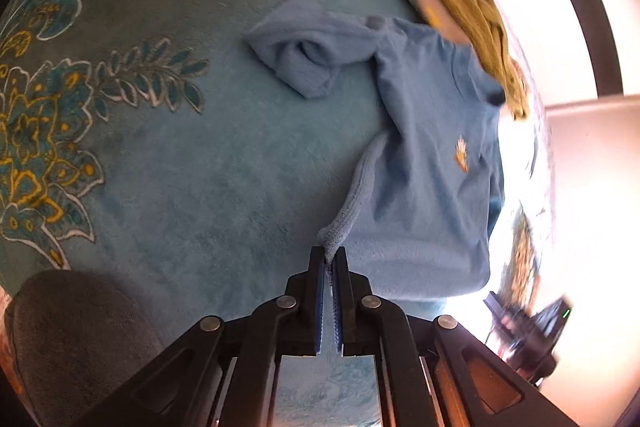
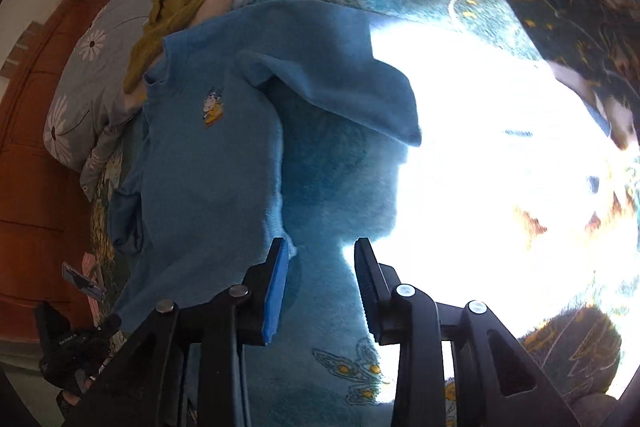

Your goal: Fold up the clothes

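Note:
A light blue long-sleeved shirt [image 1: 424, 147] with a small orange chest emblem lies on a teal floral blanket [image 1: 200, 167]. My left gripper [image 1: 330, 259] is shut on the shirt's lower hem corner. One sleeve [image 1: 304, 63] lies crumpled to the left. In the right wrist view the shirt [image 2: 208, 167] lies flat with its other sleeve [image 2: 340, 91] stretched to the right. My right gripper [image 2: 321, 251] is open, and its left finger [image 2: 276, 291] touches the shirt's hem corner.
A mustard-yellow garment [image 1: 480, 39] and a daisy-print quilt [image 2: 80, 79] lie past the shirt's collar. An orange wooden wardrobe [image 2: 36, 167] stands at the left. Strong sunlight washes out the blanket [image 2: 500, 167] to the right. A grey cushion [image 1: 76, 339] sits near my left gripper.

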The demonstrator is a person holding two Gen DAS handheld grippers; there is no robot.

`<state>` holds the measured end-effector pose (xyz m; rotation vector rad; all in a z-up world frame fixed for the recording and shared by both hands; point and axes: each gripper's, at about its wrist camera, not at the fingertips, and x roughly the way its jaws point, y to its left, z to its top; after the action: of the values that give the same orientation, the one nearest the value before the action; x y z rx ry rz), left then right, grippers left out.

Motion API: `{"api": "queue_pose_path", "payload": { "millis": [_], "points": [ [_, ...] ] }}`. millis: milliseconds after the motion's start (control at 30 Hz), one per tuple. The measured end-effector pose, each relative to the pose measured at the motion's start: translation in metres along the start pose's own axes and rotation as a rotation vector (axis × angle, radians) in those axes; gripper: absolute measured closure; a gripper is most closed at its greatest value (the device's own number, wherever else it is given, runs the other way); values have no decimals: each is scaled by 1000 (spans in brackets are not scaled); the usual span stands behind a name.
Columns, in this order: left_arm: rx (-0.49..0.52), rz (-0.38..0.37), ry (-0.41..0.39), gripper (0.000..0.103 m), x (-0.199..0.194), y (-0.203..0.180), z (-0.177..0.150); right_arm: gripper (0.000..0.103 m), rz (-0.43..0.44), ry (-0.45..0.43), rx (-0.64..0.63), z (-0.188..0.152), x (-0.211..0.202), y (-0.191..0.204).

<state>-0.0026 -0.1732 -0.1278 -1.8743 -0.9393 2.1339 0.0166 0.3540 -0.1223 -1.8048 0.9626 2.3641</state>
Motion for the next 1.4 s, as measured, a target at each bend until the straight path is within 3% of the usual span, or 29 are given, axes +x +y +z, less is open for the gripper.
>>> {"api": "queue_pose_path", "payload": {
  "millis": [67, 267, 467, 667, 867, 933, 1000, 1067, 1167, 1400],
  "points": [
    [-15, -5, -1, 99, -2, 4, 4, 68, -27, 18, -1, -7, 7, -5],
    [-26, 8, 18, 99, 12, 3, 16, 68, -5, 58, -105, -4, 33, 31],
    [-33, 24, 28, 98, 20, 2, 22, 68, 0, 42, -206, 35, 43, 75],
    [-45, 51, 49, 98, 32, 3, 26, 68, -75, 115, -213, 25, 67, 61],
    [-54, 61, 56, 98, 39, 1, 26, 65, -70, 66, -189, 17, 67, 65],
    [-51, 60, 54, 98, 39, -1, 25, 69, -79, 68, -199, 15, 70, 72],
    [-46, 57, 51, 98, 37, -3, 23, 99, -80, 80, -202, 13, 71, 76],
    [-39, 53, 42, 98, 33, -6, 21, 99, -72, 94, -192, 11, 71, 78],
    [-17, 44, 17, 98, 24, -14, 16, 99, -40, 60, -152, 8, 49, 69],
    [93, -27, 8, 99, -3, -37, -8, 99, 5, -89, -143, -20, -55, 29]
  ]
}}
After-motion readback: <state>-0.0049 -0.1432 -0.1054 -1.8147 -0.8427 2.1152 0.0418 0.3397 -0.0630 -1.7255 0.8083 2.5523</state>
